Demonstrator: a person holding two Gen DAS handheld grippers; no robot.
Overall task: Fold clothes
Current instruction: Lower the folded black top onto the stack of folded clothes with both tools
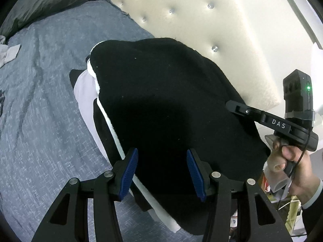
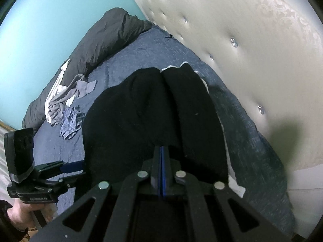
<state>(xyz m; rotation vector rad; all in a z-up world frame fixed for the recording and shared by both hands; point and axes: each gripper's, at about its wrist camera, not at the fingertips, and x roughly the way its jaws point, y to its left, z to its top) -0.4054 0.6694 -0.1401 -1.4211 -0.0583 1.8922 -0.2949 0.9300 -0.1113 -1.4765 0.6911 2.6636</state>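
Observation:
A black garment (image 1: pixel 171 104) lies folded on top of a stack of white and black clothes on the blue bedspread (image 1: pixel 44 92), beside the headboard. My left gripper (image 1: pixel 162 173) is open, its blue pads either side of the garment's near edge, holding nothing. My right gripper (image 2: pixel 162 151) is shut on the near edge of the black garment (image 2: pixel 141 113), which bunches into a fold at the pads. The right gripper also shows in the left wrist view (image 1: pixel 234 105) at the garment's right edge. The left gripper shows in the right wrist view (image 2: pixel 74 170) at the garment's left edge.
A pile of loose grey, white and blue clothes (image 2: pixel 66 98) lies further along the bed. A dark grey duvet (image 2: pixel 97 40) is bunched against the turquoise wall. The cream tufted headboard (image 2: pixel 242 50) runs along the right. Clutter sits off the bed's near edge (image 1: pixel 282 193).

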